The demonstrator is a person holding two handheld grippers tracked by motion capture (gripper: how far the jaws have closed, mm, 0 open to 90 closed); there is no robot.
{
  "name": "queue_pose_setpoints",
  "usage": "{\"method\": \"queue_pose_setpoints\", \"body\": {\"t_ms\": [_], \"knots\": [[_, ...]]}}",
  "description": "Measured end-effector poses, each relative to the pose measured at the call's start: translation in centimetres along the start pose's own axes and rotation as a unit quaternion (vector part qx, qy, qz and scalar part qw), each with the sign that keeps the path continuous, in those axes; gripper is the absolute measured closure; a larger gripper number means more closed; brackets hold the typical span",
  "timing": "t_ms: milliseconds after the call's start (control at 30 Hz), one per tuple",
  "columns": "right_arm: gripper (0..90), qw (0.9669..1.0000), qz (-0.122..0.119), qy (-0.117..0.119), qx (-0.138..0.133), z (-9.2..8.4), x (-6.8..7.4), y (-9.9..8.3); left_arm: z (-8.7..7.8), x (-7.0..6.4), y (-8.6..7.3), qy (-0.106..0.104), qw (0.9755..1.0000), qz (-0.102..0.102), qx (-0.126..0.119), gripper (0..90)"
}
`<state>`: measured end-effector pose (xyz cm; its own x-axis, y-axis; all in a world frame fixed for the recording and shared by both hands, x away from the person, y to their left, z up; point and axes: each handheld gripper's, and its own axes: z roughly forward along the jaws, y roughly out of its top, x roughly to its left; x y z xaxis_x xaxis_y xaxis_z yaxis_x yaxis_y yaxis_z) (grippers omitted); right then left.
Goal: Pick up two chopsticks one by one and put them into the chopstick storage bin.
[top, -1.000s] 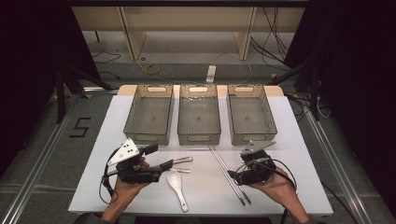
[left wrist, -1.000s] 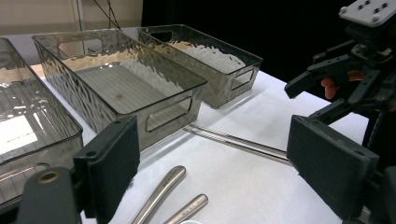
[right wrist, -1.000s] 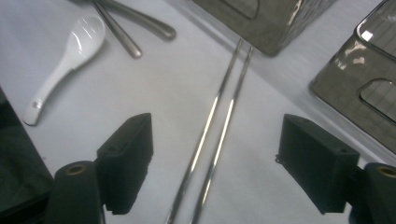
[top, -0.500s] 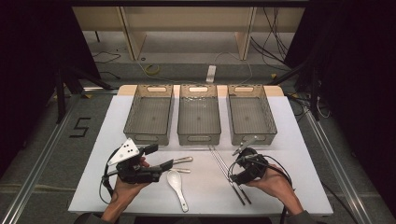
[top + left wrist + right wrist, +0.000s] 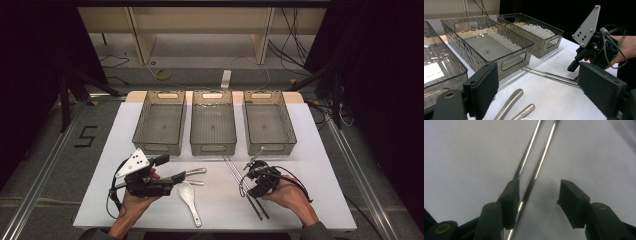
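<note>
Two metal chopsticks lie side by side on the white table, in front of the middle bin. My right gripper points down at them. In the right gripper view its jaws have just been closing and straddle the chopsticks. One stick runs under the left pad and the other lies just inside it. The right pad stands clear, so the gripper is open. My left gripper hovers at the front left, wide open and holding nothing.
Three clear grey bins stand in a row at the back. A white spoon and two metal handles lie between the hands. The front table edge is close to both wrists.
The right gripper has moved left and down onto the chopsticks, and its jaws have narrowed around them. The left gripper has stayed where it was.
</note>
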<state>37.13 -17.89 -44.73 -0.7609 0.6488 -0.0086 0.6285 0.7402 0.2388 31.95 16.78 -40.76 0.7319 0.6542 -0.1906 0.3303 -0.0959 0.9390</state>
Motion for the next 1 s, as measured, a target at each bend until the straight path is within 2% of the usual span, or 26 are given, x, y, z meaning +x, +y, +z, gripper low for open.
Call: {"method": "queue_pose_setpoints", "body": {"t_ms": [367,567,1000], "knots": [[64.6,0.9997,-0.005,0.010,0.023,0.53,0.24,0.30,0.03,-0.02,0.00,-0.001,1.0000,-0.001,0.000,16.8],[70.9,0.9994,-0.010,0.008,0.032,0.79,0.31,0.42,0.02,-0.04,0.00,-0.001,1.0000,0.000,0.000,16.7],[80.7,0.9993,-0.009,0.008,0.036,0.84,-0.03,0.44,0.02,-0.05,0.00,-0.002,1.0000,-0.001,0.000,16.7]]}}
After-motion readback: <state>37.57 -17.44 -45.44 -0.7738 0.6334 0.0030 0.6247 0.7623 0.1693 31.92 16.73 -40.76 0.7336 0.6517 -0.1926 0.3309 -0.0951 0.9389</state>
